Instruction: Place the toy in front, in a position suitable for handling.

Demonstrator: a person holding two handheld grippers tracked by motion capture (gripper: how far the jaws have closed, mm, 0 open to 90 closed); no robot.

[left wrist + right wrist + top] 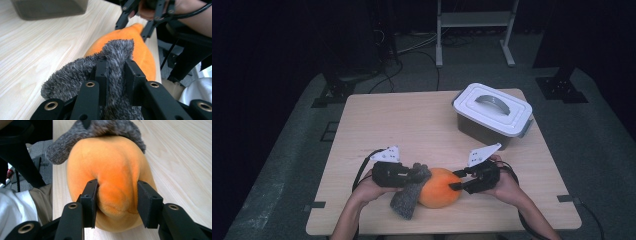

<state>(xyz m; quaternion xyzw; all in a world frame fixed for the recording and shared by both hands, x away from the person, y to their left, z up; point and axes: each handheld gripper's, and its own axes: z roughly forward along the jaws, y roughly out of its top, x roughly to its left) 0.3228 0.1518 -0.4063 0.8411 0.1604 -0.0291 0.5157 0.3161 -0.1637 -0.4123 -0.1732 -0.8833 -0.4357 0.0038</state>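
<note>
Lying across the near edge of the wooden table point(377, 125), the orange plush toy point(440, 188) runs its long axis left to right in the high view, one end toward each hand. At the far right corner, well apart from the action, sits a lidded white box point(492, 114) with a grey handle on top; no writing can be read on it or anywhere else. Back to the toy: a grey furry piece point(408, 200) hangs off its left end, angling down toward the table's front edge. The left gripper point(414, 175) is clamped tight on that grey fur, and in the left gripper view the pile point(110, 65) bunches up between the two nearly closed jaws, with the orange body point(142, 55) stretching away beyond it. Over on the other side, the right gripper point(458, 180) meets the toy's right end, and in the right gripper view its jaws stand partly closed, pads pressing into the orange plush point(110, 182) and pinching up a soft ridge between them.
</note>
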